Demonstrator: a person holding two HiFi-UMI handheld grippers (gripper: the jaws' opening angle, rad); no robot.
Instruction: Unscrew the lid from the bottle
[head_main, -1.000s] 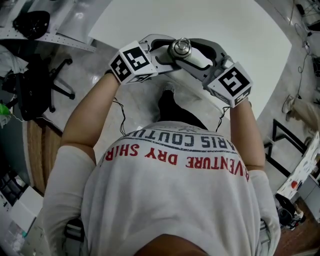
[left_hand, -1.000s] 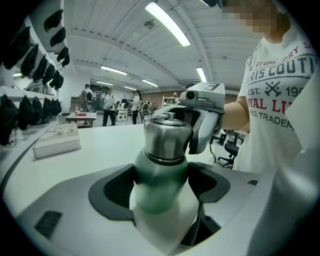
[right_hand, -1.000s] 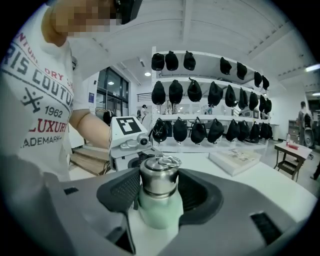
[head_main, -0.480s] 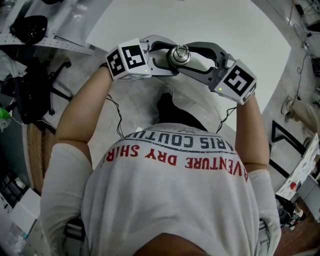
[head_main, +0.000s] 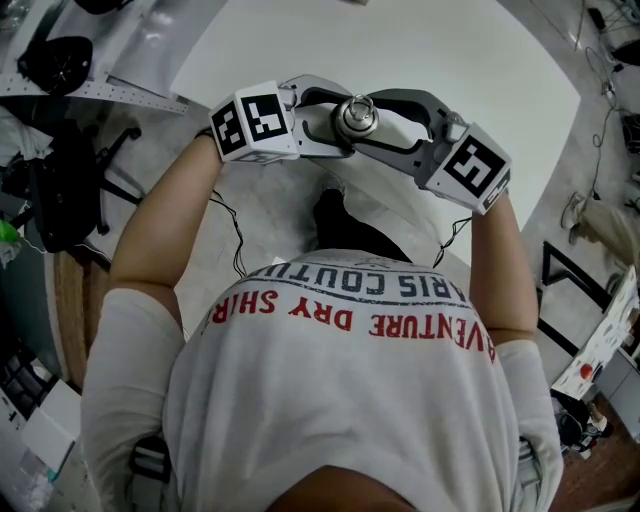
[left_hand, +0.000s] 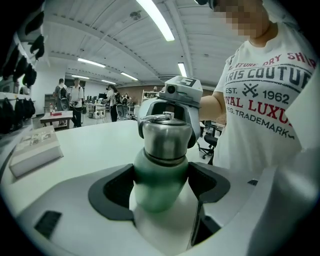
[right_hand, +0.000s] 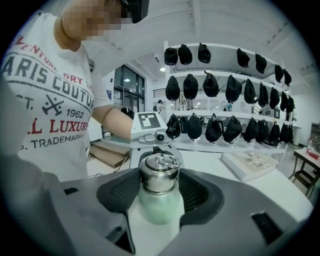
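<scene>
The left gripper (left_hand: 161, 184) is closed on the green body of the bottle (left_hand: 160, 195), I think to stop it from turning. The right gripper (right_hand: 159, 187) comes from the opposite side, and its jaws press on the steel lid (right_hand: 158, 175), ready to twist it. The bottle is upright at the near edge of the table (head_main: 430, 50). The lid is not yet off.
</scene>
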